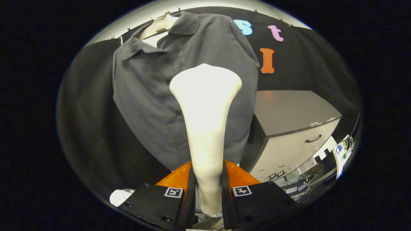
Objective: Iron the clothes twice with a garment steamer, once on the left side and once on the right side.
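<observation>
— So, what do we have around us?

— We see a grey drawer cabinet with a flat top [290, 110] standing just to the right of the dark grey button-front shirt [144, 96], and beyond its lower corner a clutter of cables and small devices [305, 184] on the floor. A crumpled white scrap [120, 196] lies low, beside our left finger.

— And what stands in our way?

— Our own load. The gripper [208, 187] has both fingers pressed narrow on the handle of the cream-white garment steamer [205, 106], whose flared head rises ahead of the fingers and hides the middle of the shirt front.

— Where does the shirt hang?

— On a pale mannequin neck [159, 27], against the black cloth wall [86, 112], collar open, buttons running down beside the steamer head. We cannot tell whether the head touches the cloth.
</observation>
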Demonstrator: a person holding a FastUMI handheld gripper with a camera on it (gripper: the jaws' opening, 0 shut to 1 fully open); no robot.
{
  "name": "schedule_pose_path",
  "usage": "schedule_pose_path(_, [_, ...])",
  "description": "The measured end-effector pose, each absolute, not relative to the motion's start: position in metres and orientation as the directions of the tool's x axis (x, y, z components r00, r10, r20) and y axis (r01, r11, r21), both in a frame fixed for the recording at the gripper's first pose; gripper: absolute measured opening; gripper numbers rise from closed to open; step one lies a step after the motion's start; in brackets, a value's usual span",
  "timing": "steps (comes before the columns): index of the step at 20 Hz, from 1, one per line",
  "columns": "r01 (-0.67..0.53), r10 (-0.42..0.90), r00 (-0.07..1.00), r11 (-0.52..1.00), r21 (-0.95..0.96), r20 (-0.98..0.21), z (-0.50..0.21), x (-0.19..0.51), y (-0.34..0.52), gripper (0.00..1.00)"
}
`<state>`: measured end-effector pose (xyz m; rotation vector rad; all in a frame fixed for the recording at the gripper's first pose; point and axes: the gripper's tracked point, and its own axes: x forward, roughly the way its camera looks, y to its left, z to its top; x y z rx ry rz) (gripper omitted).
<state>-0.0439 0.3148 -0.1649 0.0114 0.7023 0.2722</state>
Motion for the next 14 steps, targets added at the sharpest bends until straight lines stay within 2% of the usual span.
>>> schedule_pose_path(9, [-0.159, 0.193, 0.893, 0.980, 0.117, -0.405, -0.027, -0.033, 0.245, 0.42])
schedule_pose_path(14, [-0.105, 0.141, 0.926, 0.987, 0.119, -0.350, -0.008, -0.037, 0.211, 0.42])
